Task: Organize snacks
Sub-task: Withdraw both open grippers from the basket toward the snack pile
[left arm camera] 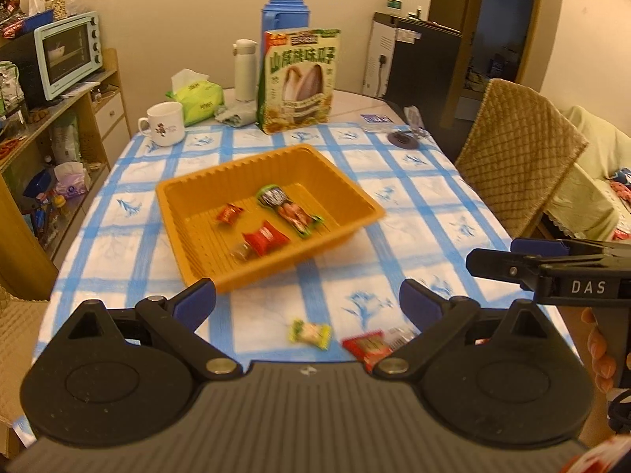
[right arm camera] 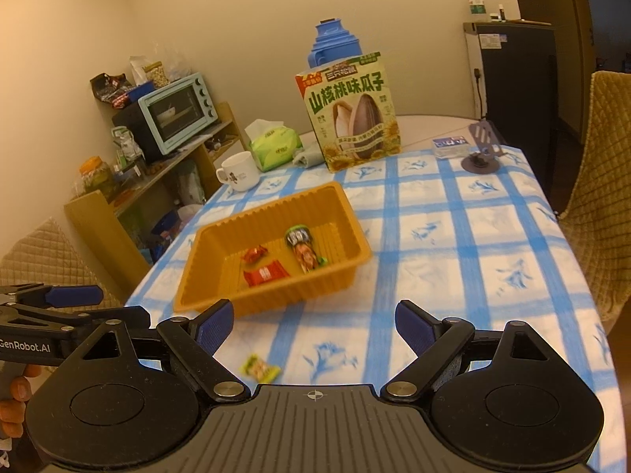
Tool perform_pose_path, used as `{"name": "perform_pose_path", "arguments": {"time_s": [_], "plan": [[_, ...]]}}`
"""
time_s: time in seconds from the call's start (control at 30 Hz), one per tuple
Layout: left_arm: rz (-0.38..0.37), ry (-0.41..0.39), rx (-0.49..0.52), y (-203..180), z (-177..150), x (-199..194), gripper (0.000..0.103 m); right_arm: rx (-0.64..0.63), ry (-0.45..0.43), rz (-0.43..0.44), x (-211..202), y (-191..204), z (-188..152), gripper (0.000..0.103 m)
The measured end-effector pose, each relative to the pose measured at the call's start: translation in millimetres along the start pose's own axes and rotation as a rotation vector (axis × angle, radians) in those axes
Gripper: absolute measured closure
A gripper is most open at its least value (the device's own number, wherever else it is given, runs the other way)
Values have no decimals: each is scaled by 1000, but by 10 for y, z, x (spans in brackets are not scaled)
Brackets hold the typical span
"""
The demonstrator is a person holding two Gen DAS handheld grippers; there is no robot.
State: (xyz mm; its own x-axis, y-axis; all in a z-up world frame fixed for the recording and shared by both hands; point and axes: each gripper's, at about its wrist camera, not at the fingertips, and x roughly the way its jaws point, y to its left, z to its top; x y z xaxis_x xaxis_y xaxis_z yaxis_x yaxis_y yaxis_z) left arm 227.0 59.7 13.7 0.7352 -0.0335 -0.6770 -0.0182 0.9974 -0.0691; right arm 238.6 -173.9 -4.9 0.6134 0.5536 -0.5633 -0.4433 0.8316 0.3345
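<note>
Left gripper (left arm camera: 307, 303): blue-padded fingers spread wide, holding nothing, hovering over the near table edge.
Right gripper (right arm camera: 313, 325): fingers spread wide too, nothing between them; just right of the left one.
Tray: orange ribbed plastic tray (left arm camera: 197, 197) mid-table on the blue-and-white checked tablecloth (left arm camera: 414, 193).
In tray: long green-ended snack bar (left arm camera: 290, 211), small red-orange candy (left arm camera: 229, 213), red wrapped candy (left arm camera: 265, 237), small brownish clear-wrapped piece (left arm camera: 241, 252) touching it.
Loose on cloth, near side: yellow-green wrapped candy (left arm camera: 310, 333) between the left fingers – red square packet (left arm camera: 366, 347) just right of it, partly hidden by the right finger.
Far end: green sunflower-seed bag (left arm camera: 299, 79) upright, white mug (left arm camera: 165, 123) to its left.
</note>
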Motion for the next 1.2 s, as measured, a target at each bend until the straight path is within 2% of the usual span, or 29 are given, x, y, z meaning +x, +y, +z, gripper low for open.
{"name": "perform_pose_path", "arguments": {"time_s": [0.57, 0.87, 1.2], "plan": [[-38, 48, -1, -339, -545, -219, 4, 26, 82, -56, -476, -340, -614, 14], [-31, 99, 6, -396, -748, -128, 7, 56, 139, -88, -537, -526, -868, 14], [-10, 143, 13, -378, -878, 15, 11, 38, 182, -75, -407, -534, -1010, 14]]}}
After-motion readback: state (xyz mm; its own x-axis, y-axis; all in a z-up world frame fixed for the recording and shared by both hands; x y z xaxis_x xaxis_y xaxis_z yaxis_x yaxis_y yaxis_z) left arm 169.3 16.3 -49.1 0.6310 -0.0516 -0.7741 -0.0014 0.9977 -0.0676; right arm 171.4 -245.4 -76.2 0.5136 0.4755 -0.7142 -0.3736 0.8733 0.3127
